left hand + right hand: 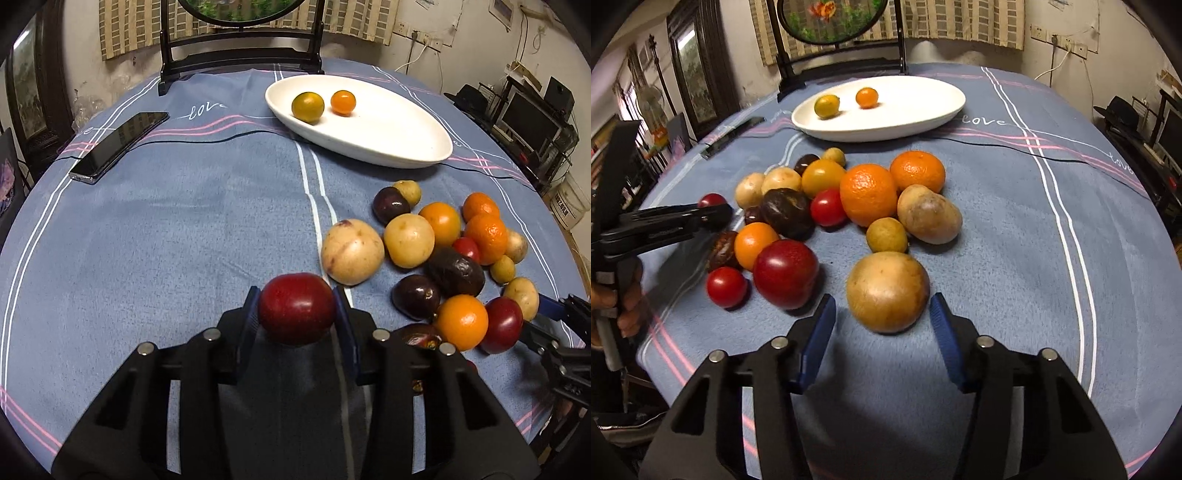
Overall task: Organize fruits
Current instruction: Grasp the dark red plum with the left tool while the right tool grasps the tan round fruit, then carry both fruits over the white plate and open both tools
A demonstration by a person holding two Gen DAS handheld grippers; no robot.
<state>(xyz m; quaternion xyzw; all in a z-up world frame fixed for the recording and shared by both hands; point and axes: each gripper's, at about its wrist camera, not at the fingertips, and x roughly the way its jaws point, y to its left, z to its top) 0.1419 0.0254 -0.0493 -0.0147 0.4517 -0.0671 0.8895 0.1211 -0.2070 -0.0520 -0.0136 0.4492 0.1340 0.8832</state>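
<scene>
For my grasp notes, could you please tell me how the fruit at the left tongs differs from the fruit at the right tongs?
The red fruit is dark, glossy red; the yellow fruit is dull tan. The left tongs clamp the red fruit, whereas the right tongs only straddle the yellow fruit, with gaps beside it. Both are round.

In the left wrist view, the left tool (297,309) hides the lower part of the red fruit (296,308) and most of a dark fruit (419,335) behind its right arm. The right tool (554,325) is cut by the picture's edge. In the right wrist view, the phone (735,134) is small and blurred, perhaps partly hidden.
</scene>
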